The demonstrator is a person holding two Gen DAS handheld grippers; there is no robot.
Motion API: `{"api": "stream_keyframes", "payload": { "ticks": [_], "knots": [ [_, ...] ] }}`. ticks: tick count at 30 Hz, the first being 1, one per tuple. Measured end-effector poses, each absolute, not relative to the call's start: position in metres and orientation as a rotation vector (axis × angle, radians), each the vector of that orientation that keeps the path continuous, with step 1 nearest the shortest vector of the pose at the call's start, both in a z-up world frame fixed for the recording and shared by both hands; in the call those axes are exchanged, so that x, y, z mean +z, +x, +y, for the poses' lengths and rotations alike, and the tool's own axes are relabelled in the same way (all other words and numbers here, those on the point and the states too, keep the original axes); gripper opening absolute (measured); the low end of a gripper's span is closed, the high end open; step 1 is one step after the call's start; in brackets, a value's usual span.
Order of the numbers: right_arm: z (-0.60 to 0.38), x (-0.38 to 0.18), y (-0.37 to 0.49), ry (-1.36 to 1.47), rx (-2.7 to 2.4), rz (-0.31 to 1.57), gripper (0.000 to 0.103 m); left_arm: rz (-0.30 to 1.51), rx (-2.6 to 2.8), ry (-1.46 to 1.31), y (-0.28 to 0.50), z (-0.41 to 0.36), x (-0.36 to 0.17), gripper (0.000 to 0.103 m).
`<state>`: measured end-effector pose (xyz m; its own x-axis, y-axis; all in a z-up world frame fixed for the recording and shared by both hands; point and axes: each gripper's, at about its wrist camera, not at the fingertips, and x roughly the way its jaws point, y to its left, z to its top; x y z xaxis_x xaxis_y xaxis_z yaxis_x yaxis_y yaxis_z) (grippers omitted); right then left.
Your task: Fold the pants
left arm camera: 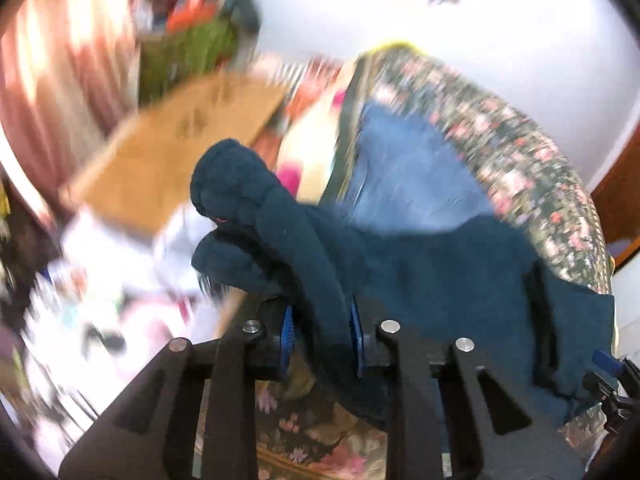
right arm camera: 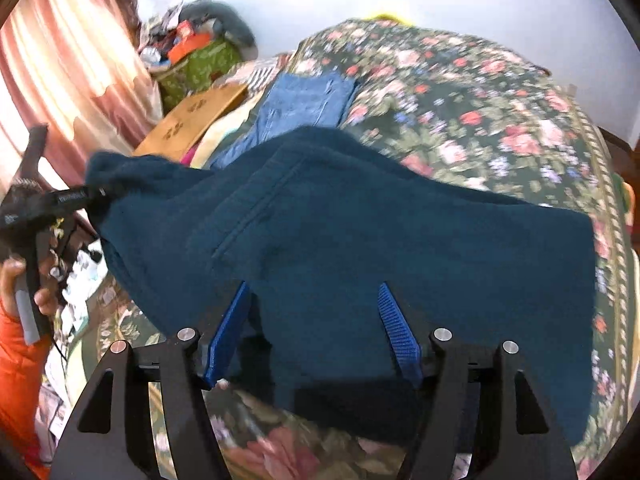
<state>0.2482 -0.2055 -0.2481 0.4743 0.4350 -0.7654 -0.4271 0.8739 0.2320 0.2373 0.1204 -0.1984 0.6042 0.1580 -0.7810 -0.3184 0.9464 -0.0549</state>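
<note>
Dark teal fleece pants [right arm camera: 360, 248] hang spread over a floral bedspread [right arm camera: 480, 112]. My left gripper [left arm camera: 322, 336] is shut on a bunched edge of the pants [left arm camera: 304, 232], holding it lifted; it also shows at the far left of the right wrist view [right arm camera: 86, 196], gripping the pants' corner. My right gripper [right arm camera: 316, 328] has its blue pads [right arm camera: 226, 336] wide apart, with the pants' cloth lying between and over them; the pads do not pinch it. The right gripper's tip shows at the lower right of the left wrist view [left arm camera: 608, 364].
Blue jeans [right arm camera: 304, 100] lie on the bed beyond the teal pants. A cardboard box [right arm camera: 192, 120] and a green bag with clutter [right arm camera: 196, 60] stand left of the bed by pink curtains [right arm camera: 68, 60]. Papers and clothes litter the floor at left [left arm camera: 100, 300].
</note>
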Motion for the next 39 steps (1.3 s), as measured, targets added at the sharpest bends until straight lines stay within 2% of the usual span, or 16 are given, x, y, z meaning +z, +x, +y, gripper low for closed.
{"api": "stream_keyframes", "payload": {
  "ticks": [6,9,13,16,19,23,25,29,31,32,33,34,35,36,39],
  "knots": [
    [-0.265,-0.230,0.235,0.104,0.435,0.876,0.063,0.660,0.117,-0.069,0.246,0.044,-0.102,0.022],
    [-0.301,-0.224,0.225,0.144,0.374,0.841,0.063,0.613,-0.010,-0.033,0.251,-0.007,-0.073,0.022],
    [-0.339,-0.220,0.212,0.193,0.312,0.822,0.063,0.601,-0.190,0.034,0.262,-0.086,-0.061,0.022],
    [-0.363,-0.221,0.199,0.207,0.260,0.820,0.063,0.654,-0.341,0.059,0.266,-0.142,-0.078,0.022],
    [-0.378,-0.228,0.187,0.212,0.231,0.834,0.063,0.790,-0.473,0.080,0.272,-0.193,-0.120,0.022],
    [-0.389,-0.245,0.172,0.221,0.208,0.886,0.063,1.077,-0.594,0.046,0.284,-0.232,-0.208,0.021],
    [-0.391,-0.254,0.167,0.231,0.203,0.914,0.063,1.124,-0.593,0.079,0.282,-0.239,-0.232,0.021],
    [-0.390,-0.268,0.165,0.242,0.202,0.950,0.063,1.110,-0.598,0.114,0.266,-0.240,-0.227,0.021],
    [-0.389,-0.272,0.166,0.248,0.206,0.960,0.063,1.119,-0.597,0.128,0.267,-0.241,-0.218,0.025],
    [-0.387,-0.273,0.168,0.253,0.211,0.964,0.063,1.126,-0.597,0.136,0.264,-0.242,-0.215,0.032],
    [-0.385,-0.273,0.171,0.259,0.219,0.965,0.063,1.135,-0.599,0.144,0.262,-0.241,-0.211,0.047],
    [-0.383,-0.273,0.168,0.263,0.225,0.964,0.063,1.136,-0.609,0.142,0.261,-0.240,-0.206,0.058],
    [-0.380,-0.272,0.169,0.270,0.236,0.963,0.063,1.108,-0.625,0.123,0.260,-0.236,-0.199,0.078],
    [-0.377,-0.272,0.171,0.277,0.250,0.966,0.063,1.061,-0.632,0.100,0.260,-0.228,-0.189,0.088],
    [-0.367,-0.275,0.178,0.275,0.279,0.977,0.063,0.962,-0.618,0.079,0.264,-0.208,-0.162,0.091]
  ]
}}
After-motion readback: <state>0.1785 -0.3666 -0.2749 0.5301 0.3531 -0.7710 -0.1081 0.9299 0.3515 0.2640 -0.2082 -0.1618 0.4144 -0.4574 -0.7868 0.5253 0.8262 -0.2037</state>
